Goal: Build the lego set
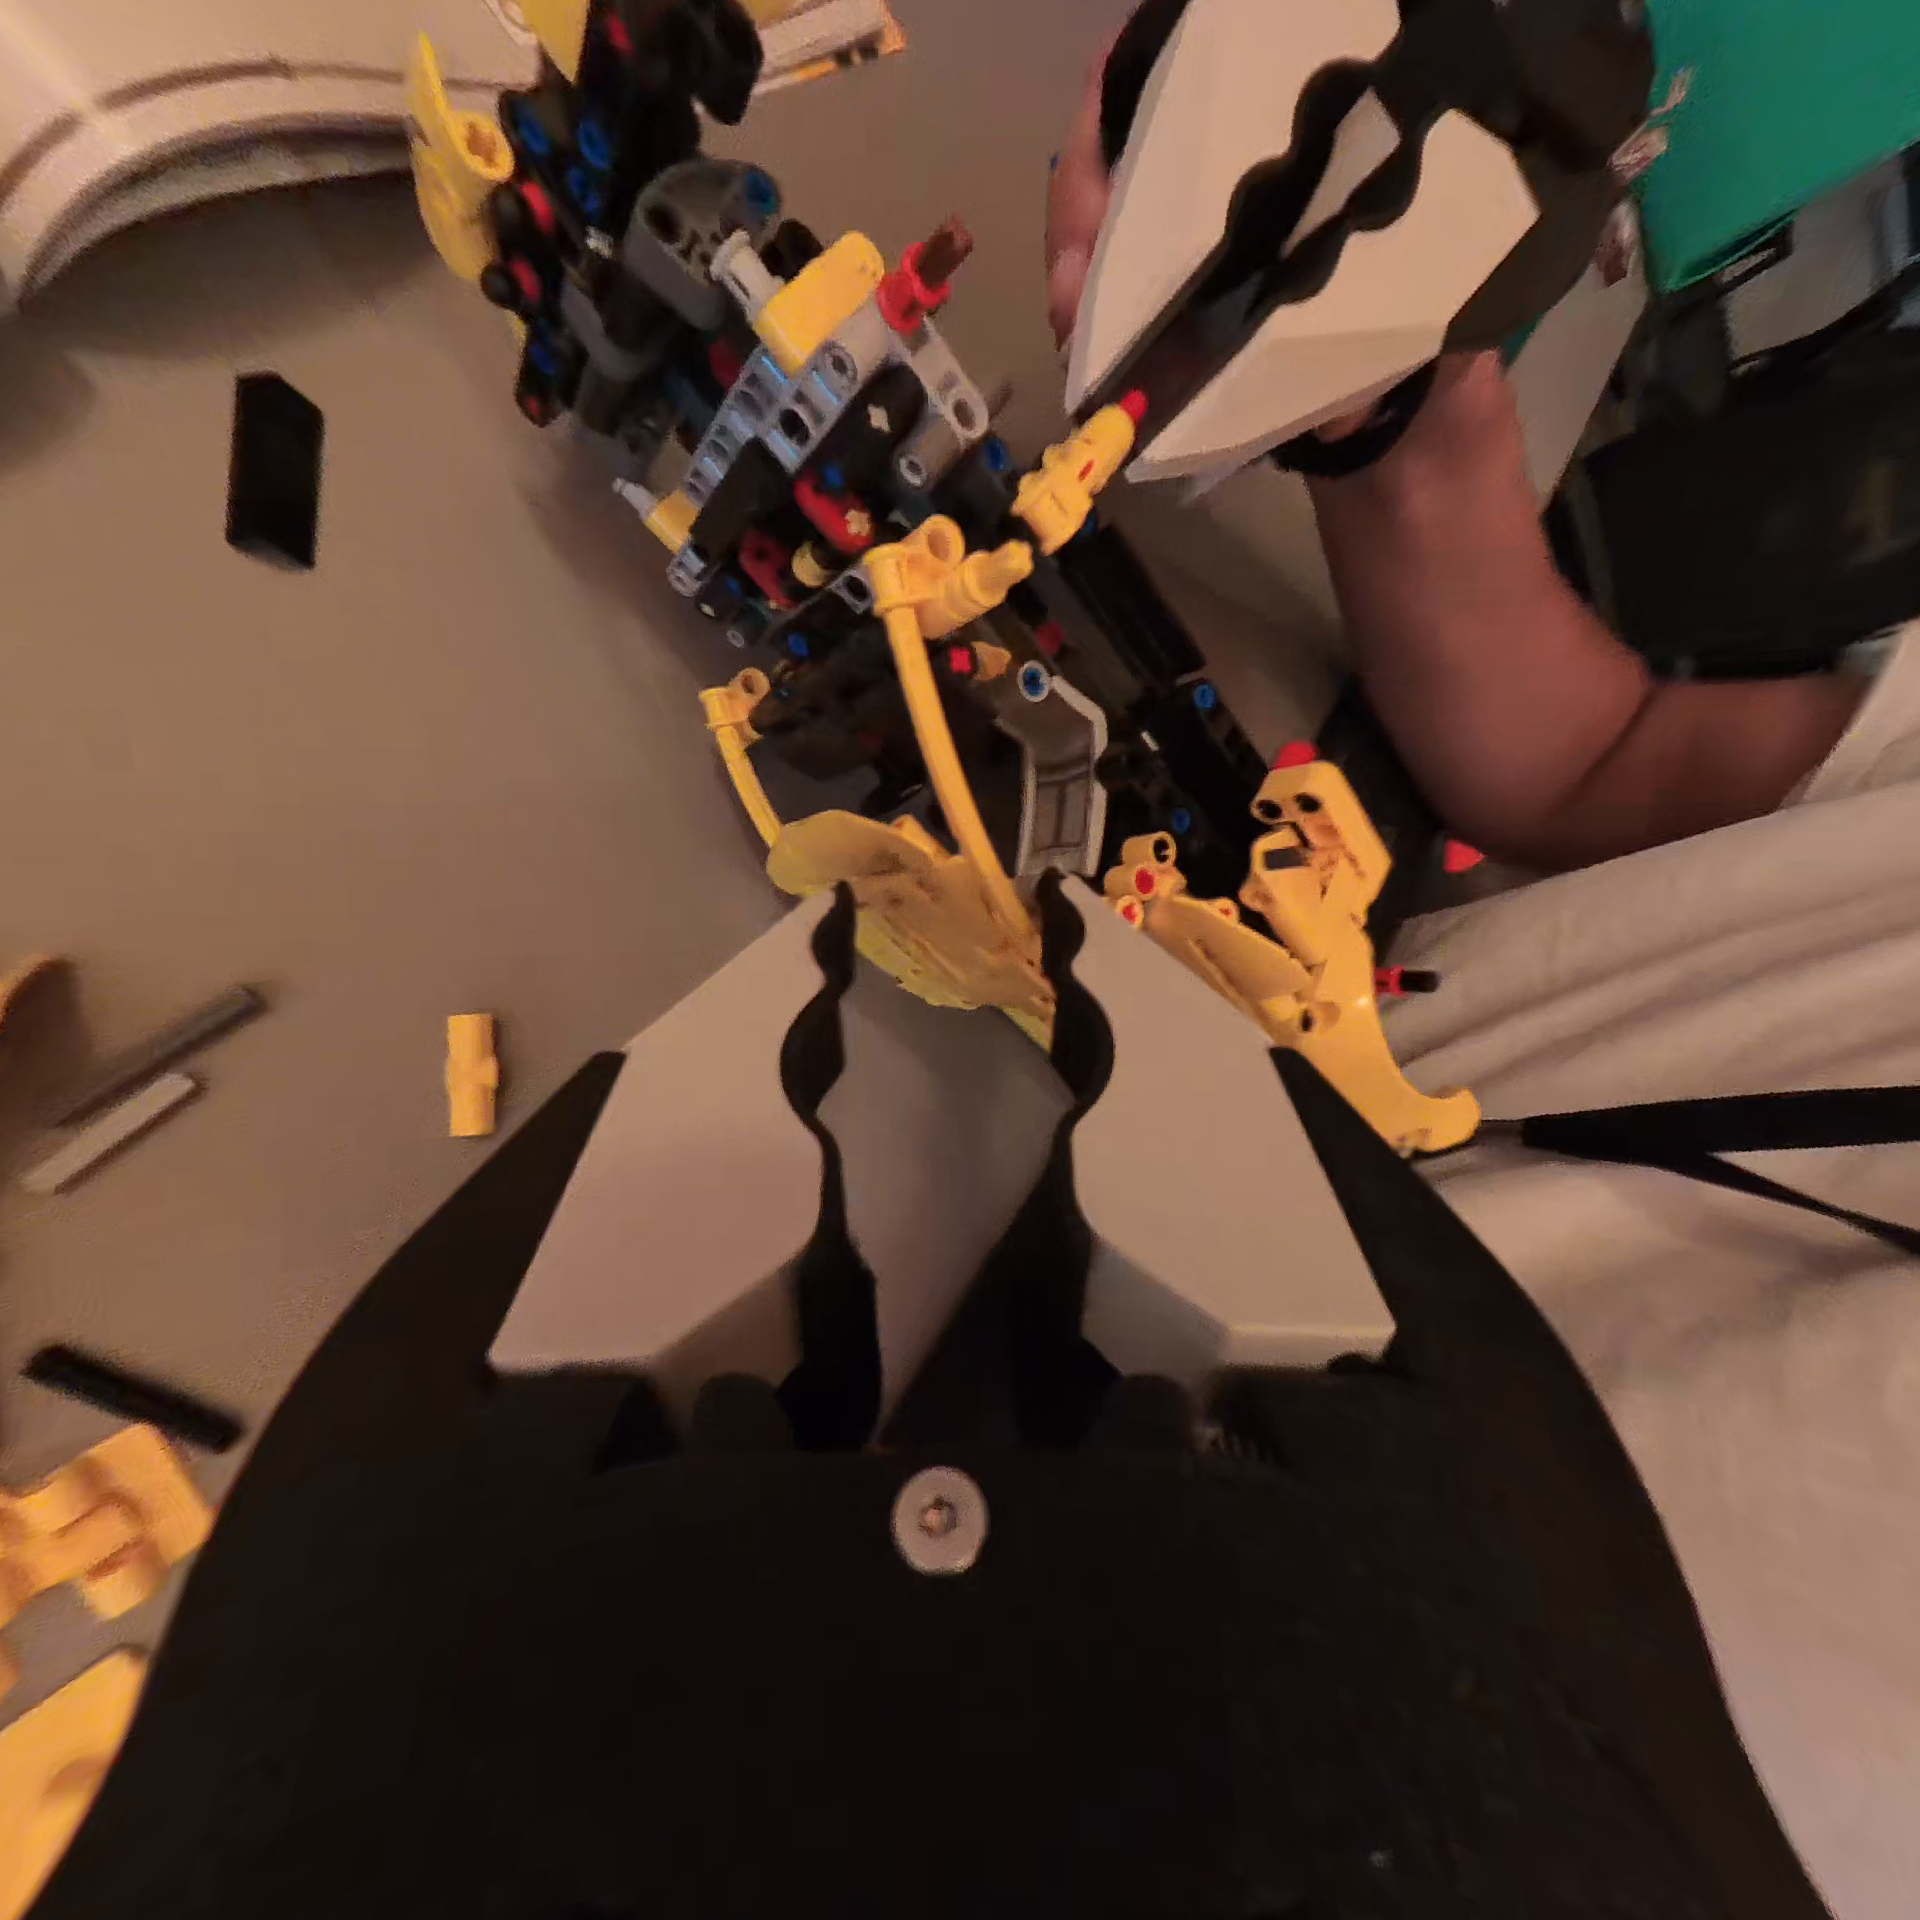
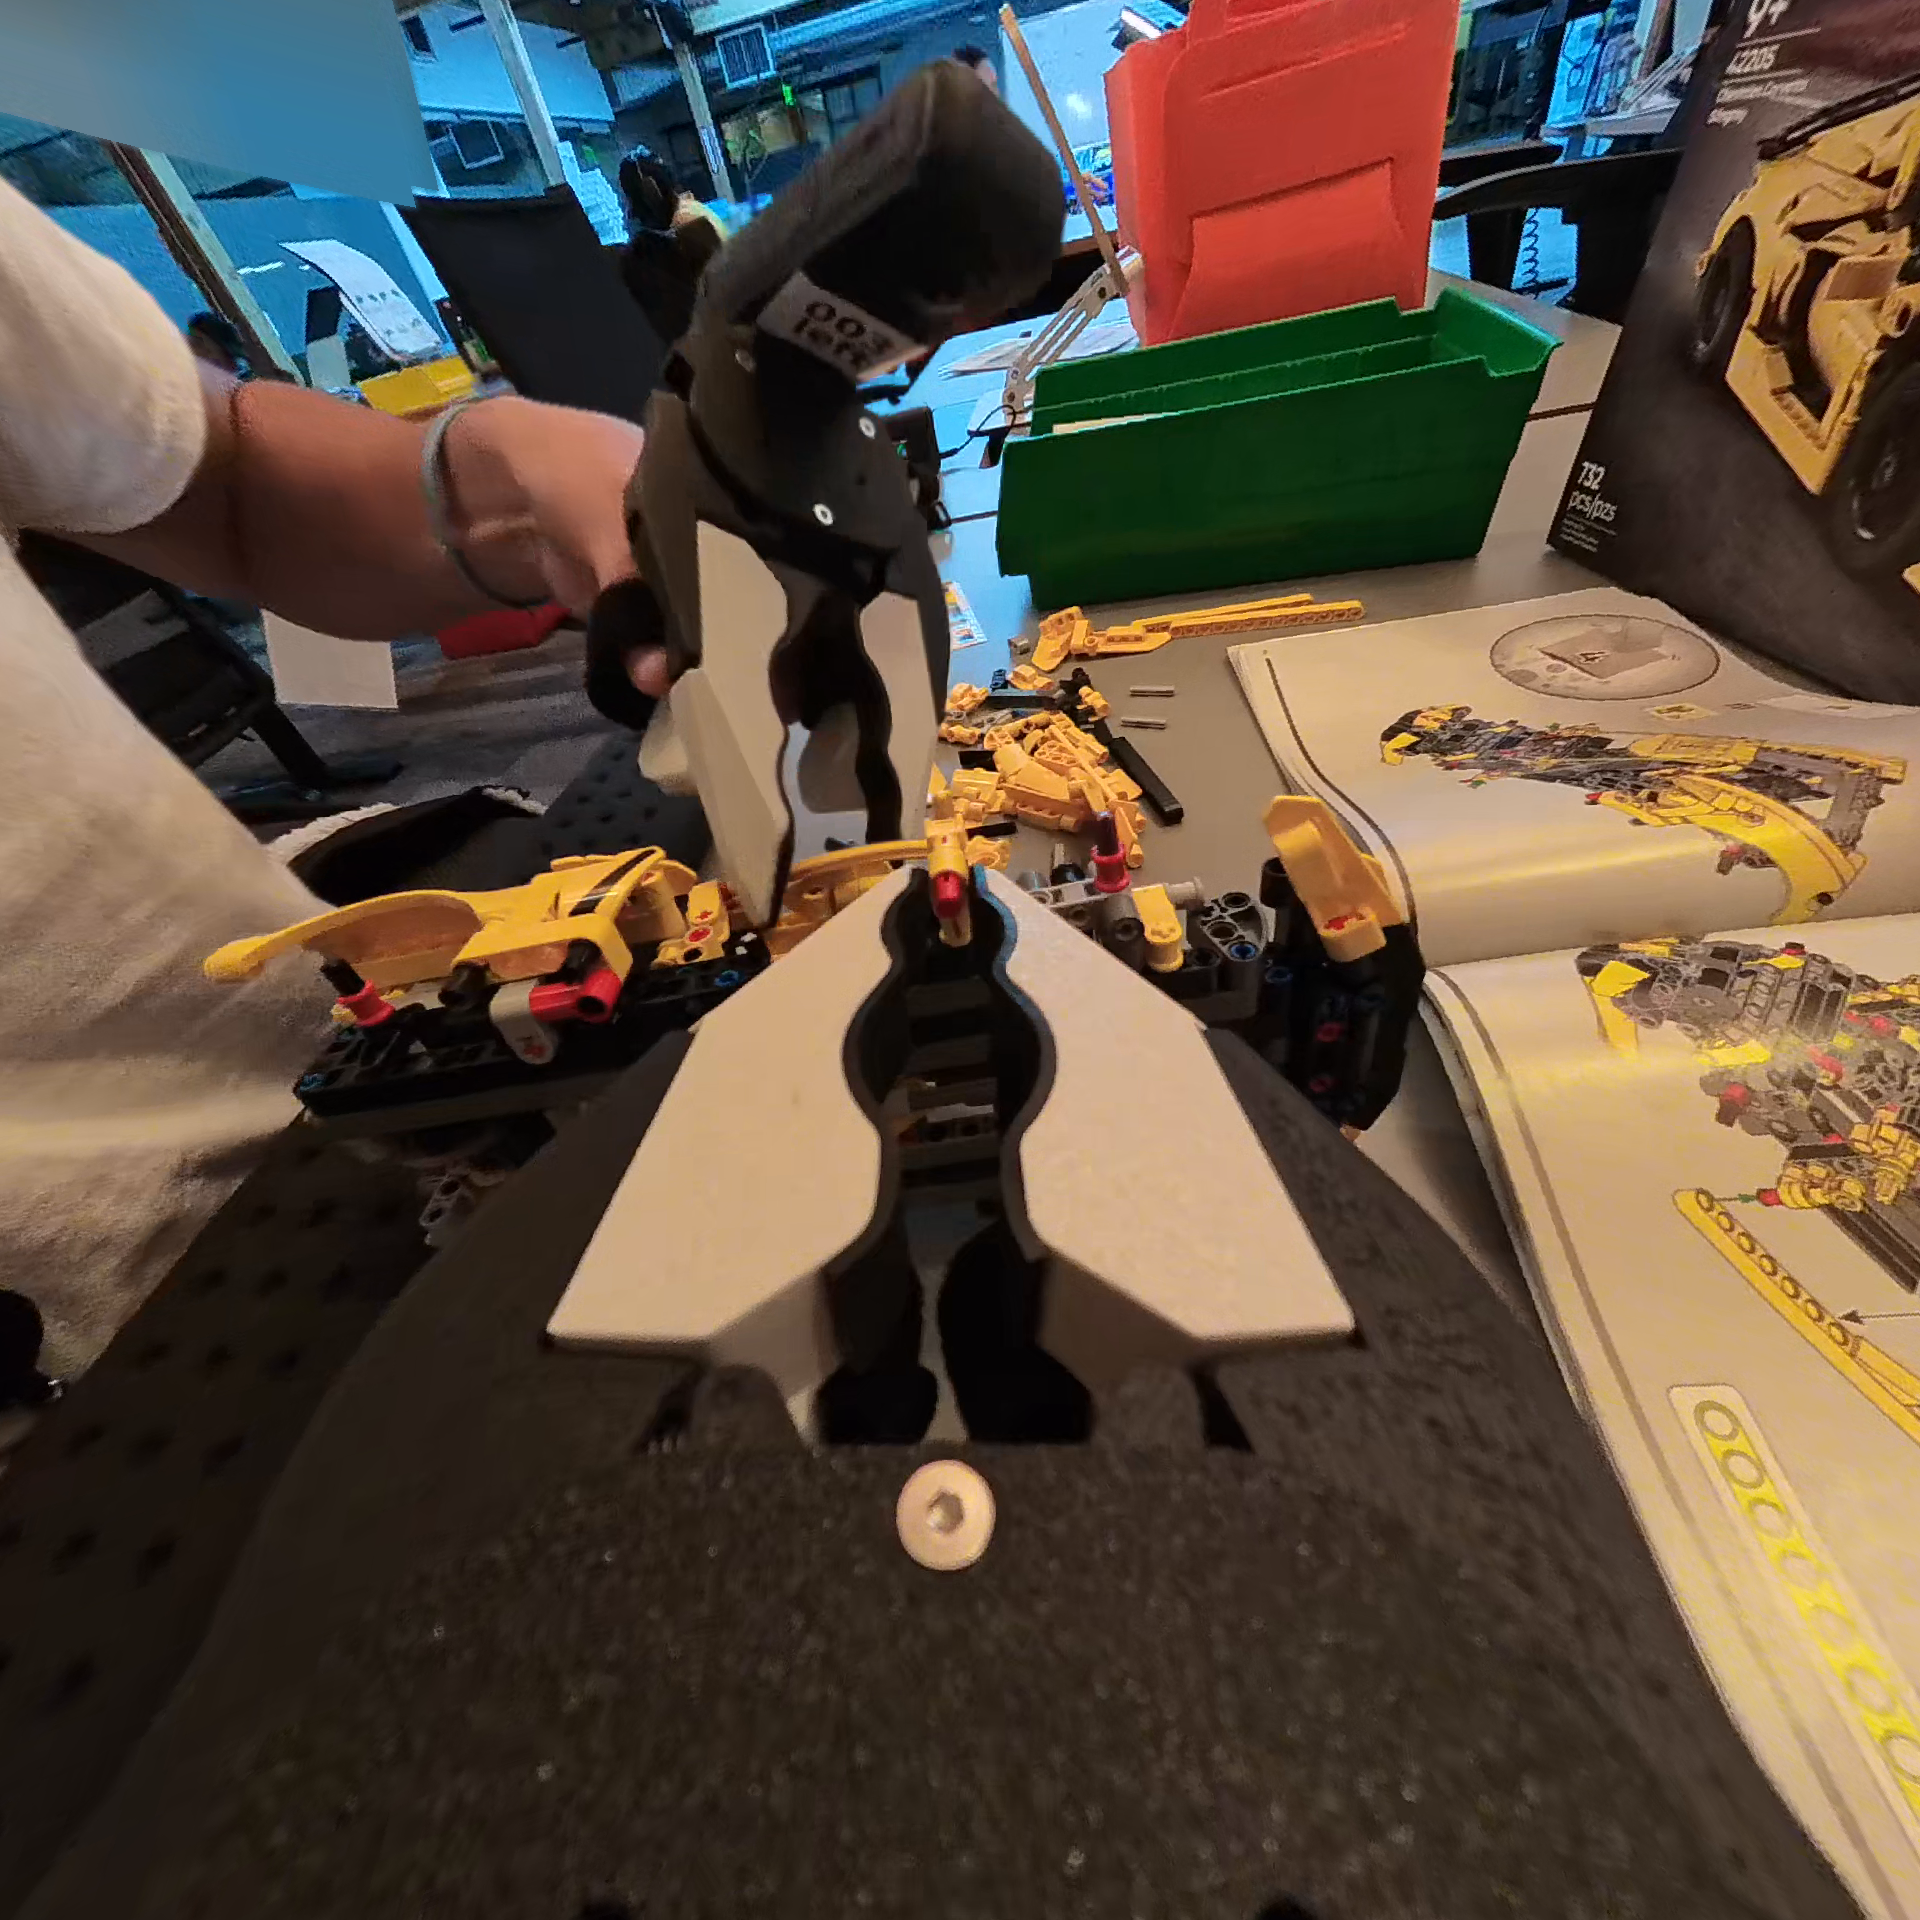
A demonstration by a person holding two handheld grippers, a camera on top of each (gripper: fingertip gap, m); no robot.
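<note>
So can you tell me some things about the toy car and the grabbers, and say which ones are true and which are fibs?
1. The left gripper pinches a yellow panel of the lego model. True.
2. The bin is blue. False: it is green.
3. The instruction booklet lies open. True.
4. The right gripper holds the booklet. False: it is shut on a small yellow and red piece at the model.

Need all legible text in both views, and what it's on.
I won't quote writing; carriers only.
Dark cardboard set box: white print, legible.
Grey label on left gripper: legible.
Open instruction booklet: no readable text.
Small striped sticker on grey table: too small.
Left wrist view: none.
</note>
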